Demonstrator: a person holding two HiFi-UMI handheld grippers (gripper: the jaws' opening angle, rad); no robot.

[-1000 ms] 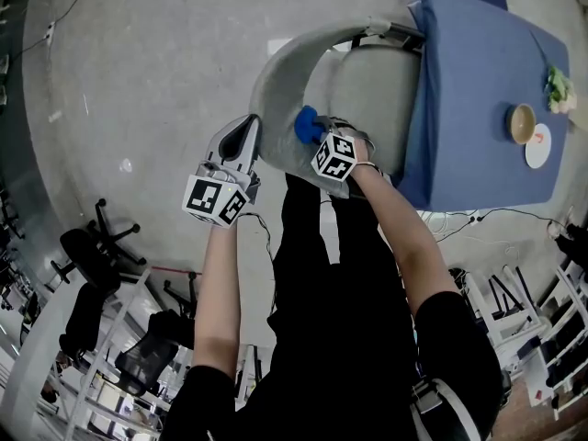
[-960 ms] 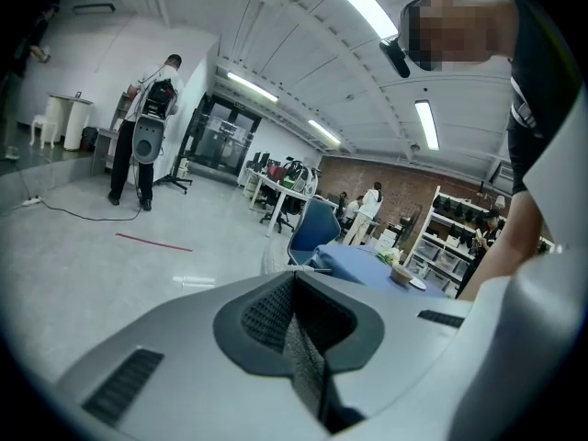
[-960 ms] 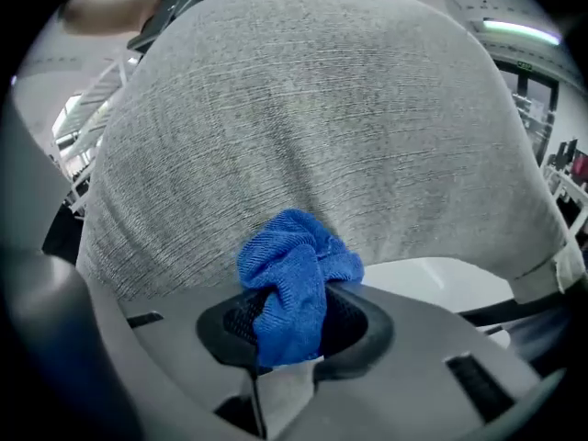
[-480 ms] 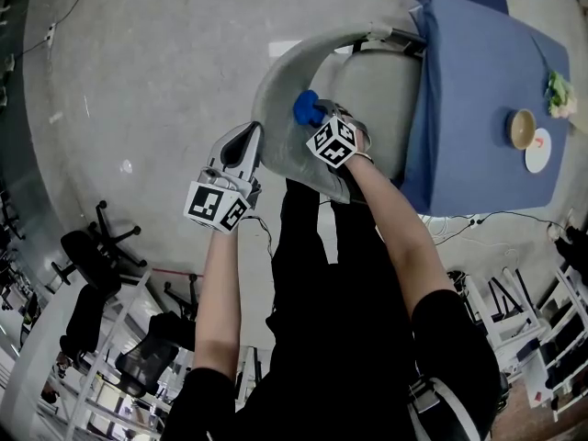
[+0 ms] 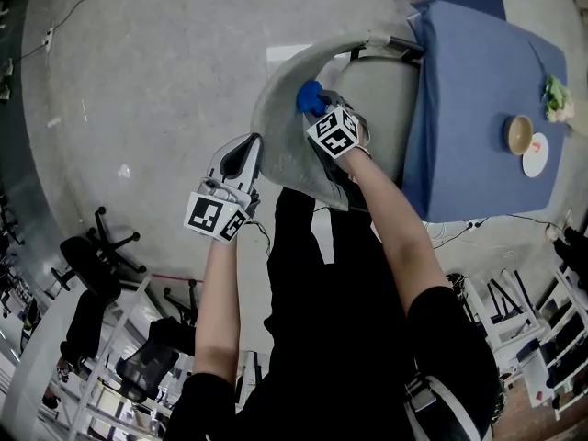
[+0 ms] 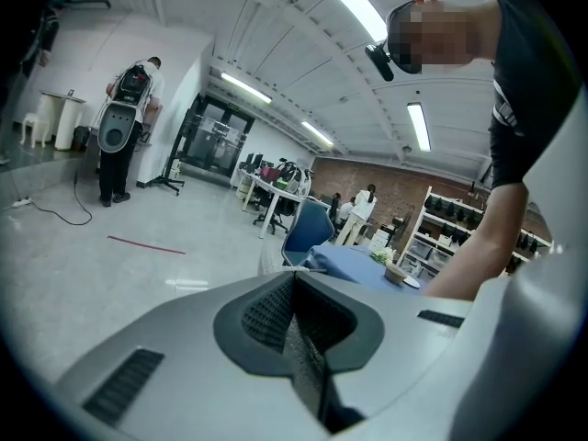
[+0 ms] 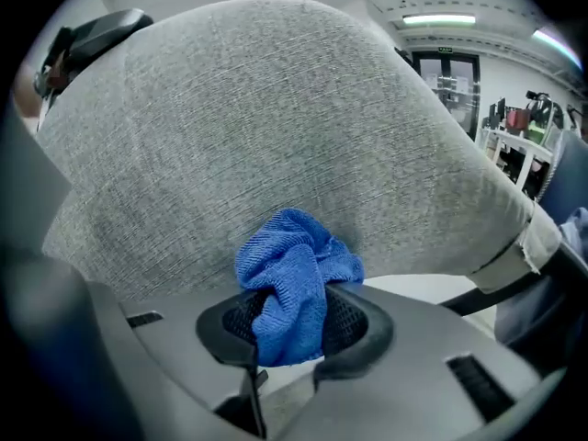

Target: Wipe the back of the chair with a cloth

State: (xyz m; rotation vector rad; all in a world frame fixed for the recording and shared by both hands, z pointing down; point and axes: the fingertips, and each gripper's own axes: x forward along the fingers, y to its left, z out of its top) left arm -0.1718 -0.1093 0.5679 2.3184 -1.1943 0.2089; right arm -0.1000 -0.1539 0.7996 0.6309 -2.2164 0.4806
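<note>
A grey fabric chair back (image 5: 285, 108) curves in front of me, with its seat (image 5: 372, 95) tucked toward a blue-clothed table. My right gripper (image 5: 317, 108) is shut on a bunched blue cloth (image 5: 309, 96), which presses against the chair back's grey weave (image 7: 257, 127); the blue cloth (image 7: 289, 278) bulges out between the jaws in the right gripper view. My left gripper (image 5: 243, 150) hangs by the chair back's left edge, its jaws closed together with nothing between them (image 6: 299, 324).
A table with a blue cover (image 5: 478, 108) stands right of the chair, carrying a bowl (image 5: 520, 132), a plate and a small plant (image 5: 557, 95). Black office chairs (image 5: 92, 255) and white racks lie behind me. A cable runs on the grey floor (image 5: 138, 81).
My right gripper has slid the blue cloth farther up along the chair back. The left gripper has stayed nearly where it was beside the chair's edge.
</note>
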